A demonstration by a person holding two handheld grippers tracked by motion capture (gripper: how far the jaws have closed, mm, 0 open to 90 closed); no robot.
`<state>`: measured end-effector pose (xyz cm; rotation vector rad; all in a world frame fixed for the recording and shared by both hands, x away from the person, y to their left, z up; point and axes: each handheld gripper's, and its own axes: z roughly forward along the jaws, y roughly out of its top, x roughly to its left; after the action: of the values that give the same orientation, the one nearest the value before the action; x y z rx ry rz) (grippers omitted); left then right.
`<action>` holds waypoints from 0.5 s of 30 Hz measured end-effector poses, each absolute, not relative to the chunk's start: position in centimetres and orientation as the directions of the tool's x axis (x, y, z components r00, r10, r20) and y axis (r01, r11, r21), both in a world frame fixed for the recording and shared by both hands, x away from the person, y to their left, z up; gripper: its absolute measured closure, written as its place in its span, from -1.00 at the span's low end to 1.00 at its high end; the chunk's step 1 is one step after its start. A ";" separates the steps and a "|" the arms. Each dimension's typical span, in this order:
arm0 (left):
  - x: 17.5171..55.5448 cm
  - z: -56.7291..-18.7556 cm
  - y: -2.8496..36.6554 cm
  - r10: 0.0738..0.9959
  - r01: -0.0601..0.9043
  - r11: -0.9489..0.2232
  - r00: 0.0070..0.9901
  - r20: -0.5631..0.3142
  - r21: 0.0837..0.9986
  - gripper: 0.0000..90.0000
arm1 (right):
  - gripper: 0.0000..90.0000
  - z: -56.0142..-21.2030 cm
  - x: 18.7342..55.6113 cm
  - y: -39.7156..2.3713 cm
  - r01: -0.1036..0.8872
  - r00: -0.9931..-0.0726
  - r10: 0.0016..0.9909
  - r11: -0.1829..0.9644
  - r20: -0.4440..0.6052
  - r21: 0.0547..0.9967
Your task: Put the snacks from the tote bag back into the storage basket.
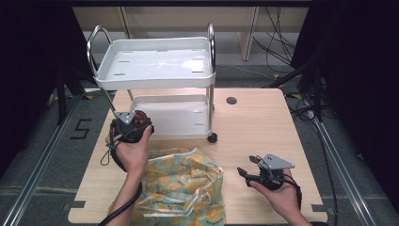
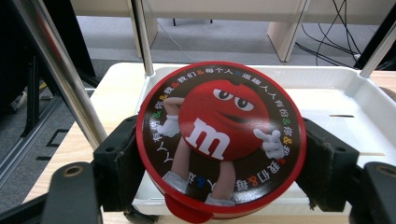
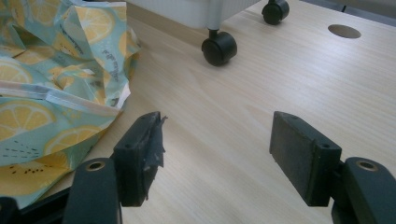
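A round red tin [image 2: 219, 140] with a red candy cartoon figure on its lid sits between the jaws of my left gripper [image 2: 222, 170], which is shut on it. In the high view this left gripper [image 1: 133, 126] holds the tin [image 1: 139, 119] at the front left corner of the white cart's lower shelf [image 1: 181, 117]. My right gripper [image 1: 248, 167] stands open over the table at the right, nothing between its pads [image 3: 140, 156]. A lemon-print cloth bag [image 1: 181, 186] lies crumpled between the two hands.
The white two-shelf cart [image 1: 155, 63] with chrome handles stands on the wooden table [image 1: 263, 127]. Its black castors [image 3: 218, 49] rest on the tabletop near the bag [image 3: 51, 84]. A round cable hole [image 1: 231, 100] sits right of the cart.
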<state>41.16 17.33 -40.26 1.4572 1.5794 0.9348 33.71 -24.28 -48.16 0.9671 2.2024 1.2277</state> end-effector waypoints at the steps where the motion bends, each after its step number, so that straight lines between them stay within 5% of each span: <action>1: 41.2 -40.3 17.3 0.997 0.426 0.073 -0.041 -0.061 0.902 -0.43 | -0.21 -48.2 33.7 -24.3 0.362 -0.660 0.750 0.362 -0.038 0.859; 15: 41.8 -40.5 17.0 0.997 0.425 0.077 -0.057 -0.058 0.902 -0.43 | -0.21 -48.1 33.6 -24.3 0.376 -0.663 0.748 0.361 -0.025 0.853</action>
<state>41.83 17.05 -40.51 1.4489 1.5923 0.9467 33.65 -24.30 -48.11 0.9795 2.2168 1.2278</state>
